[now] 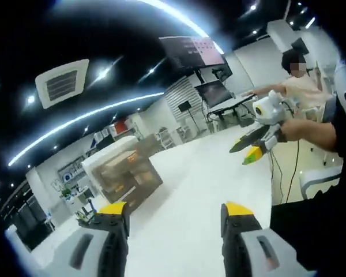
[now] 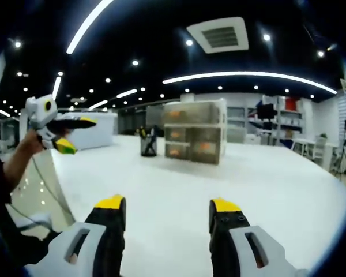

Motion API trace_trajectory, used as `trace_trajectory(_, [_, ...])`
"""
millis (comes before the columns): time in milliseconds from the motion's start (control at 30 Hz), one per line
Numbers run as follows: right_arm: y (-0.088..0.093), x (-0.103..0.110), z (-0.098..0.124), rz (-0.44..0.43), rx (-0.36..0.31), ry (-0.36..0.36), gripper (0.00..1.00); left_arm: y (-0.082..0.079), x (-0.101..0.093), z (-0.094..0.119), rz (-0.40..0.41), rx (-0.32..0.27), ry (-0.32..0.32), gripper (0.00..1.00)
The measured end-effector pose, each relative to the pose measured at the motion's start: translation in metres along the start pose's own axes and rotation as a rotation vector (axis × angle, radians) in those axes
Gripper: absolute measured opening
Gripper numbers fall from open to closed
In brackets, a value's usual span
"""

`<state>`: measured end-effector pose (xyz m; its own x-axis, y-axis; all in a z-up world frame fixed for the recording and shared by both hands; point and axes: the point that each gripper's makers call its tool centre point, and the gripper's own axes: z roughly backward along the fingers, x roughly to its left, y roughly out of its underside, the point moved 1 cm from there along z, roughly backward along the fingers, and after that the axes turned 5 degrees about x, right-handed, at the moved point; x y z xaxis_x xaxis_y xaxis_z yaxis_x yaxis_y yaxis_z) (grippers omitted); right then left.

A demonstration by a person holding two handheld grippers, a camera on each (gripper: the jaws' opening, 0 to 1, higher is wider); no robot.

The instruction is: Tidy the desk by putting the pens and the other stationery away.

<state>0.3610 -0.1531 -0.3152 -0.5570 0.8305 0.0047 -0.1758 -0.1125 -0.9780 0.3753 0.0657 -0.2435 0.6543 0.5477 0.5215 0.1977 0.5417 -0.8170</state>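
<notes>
Left gripper (image 1: 174, 209): raised over the white desk (image 1: 202, 173), jaws parted, nothing between them. Right gripper (image 2: 168, 205): level above the desk, jaws likewise parted and bare.

Left gripper view: one drawer box (image 1: 128, 171), tilted by the camera's roll; a person's hand (image 1: 304, 129) holding the right gripper at right.

Right gripper view: one drawer box, upright, with one dark mesh pen cup (image 2: 148, 141) just beside it holding what look like pens, number unclear.

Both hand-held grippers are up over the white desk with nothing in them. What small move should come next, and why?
Probably bring the right hand-held gripper forward toward the black pen cup beside the drawer unit. Its jaws stand open and empty, and the left hand-held gripper is likewise open, holding nothing, over bare white desk.
</notes>
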Motion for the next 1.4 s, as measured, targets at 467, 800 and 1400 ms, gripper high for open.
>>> trace_trajectory(467, [0.003, 0.004, 0.022, -0.025, -0.025, 0.024, 0.55, -0.012, 0.024, -0.057, -0.416, 0.136, -0.129, 0.58])
trace_trajectory(800, [0.005, 0.001, 0.029, -0.025, -0.025, 0.033, 0.55, -0.028, 0.048, -0.090, -0.706, 0.122, -0.225, 0.47])
trace_trajectory(1400, [0.005, 0.008, 0.037, -0.058, -0.049, 0.024, 0.55, -0.051, 0.080, -0.144, -0.909, 0.131, -0.315, 0.32])
